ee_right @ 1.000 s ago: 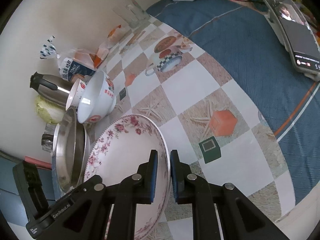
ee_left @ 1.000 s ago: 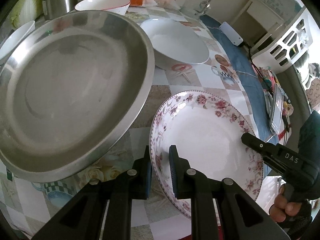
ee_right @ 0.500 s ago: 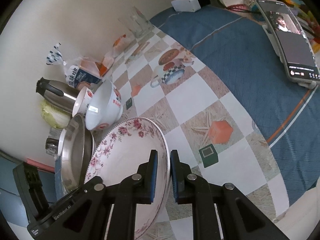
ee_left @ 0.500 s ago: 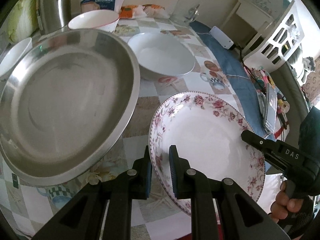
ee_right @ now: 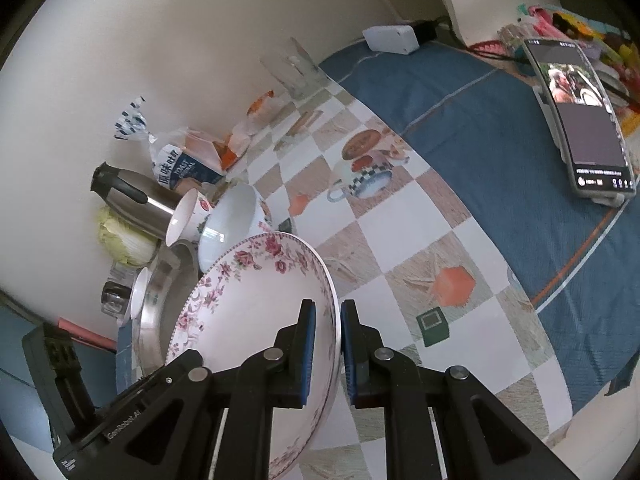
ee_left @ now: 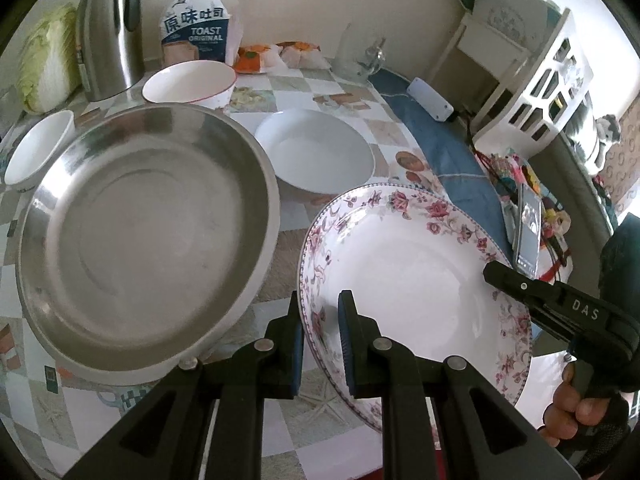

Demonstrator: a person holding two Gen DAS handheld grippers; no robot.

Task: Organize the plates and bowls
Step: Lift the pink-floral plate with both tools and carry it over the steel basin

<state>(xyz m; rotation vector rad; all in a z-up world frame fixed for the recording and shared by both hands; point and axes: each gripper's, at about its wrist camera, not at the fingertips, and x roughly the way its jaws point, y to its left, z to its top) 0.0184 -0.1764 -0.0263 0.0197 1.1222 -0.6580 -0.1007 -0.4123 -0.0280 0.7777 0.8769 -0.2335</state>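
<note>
Plastic bread bag (ee_left: pixel 198 30), "TOAST ORIGINAL"

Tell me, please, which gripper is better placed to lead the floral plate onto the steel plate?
Left. The left gripper clamps the floral plate rim nearest the steel plate; the right gripper grips the far rim.

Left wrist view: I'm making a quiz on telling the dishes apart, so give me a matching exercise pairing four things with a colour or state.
Things:
1. flowered plate
2. metal pan
3. kettle
4. white dish

States:
A. plain white, empty, resting on the table
B. upright by the wall, black handle
C. gripped at its rim from two sides
D. grey, shiny, empty, widest dish

Pairs: 1-C, 2-D, 3-B, 4-A
</note>
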